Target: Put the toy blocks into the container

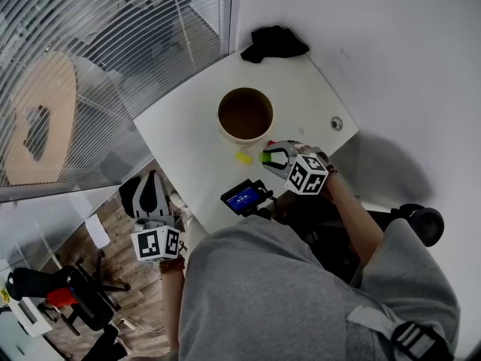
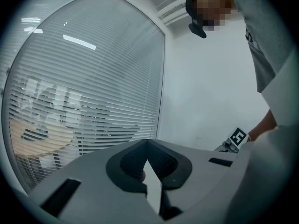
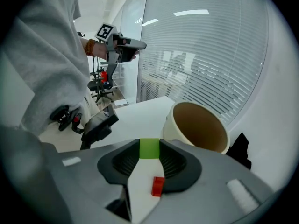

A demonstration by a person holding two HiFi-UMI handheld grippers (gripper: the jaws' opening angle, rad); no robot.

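Just above the white table (image 1: 188, 134) beside slatted blinds (image 1: 135, 28), right claw (image 1: 269, 156) pinches a green block (image 3: 149, 149); left claw (image 2: 147, 143) closed.

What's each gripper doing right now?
Left tongs: closed, empty.
Right tongs: closed on the small green cube-shaped toy block.

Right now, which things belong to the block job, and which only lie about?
Job: container, green block gripped by the right gripper, yellow block, red block.
Lying about: black cloth, blue-screen device, small round fitting.
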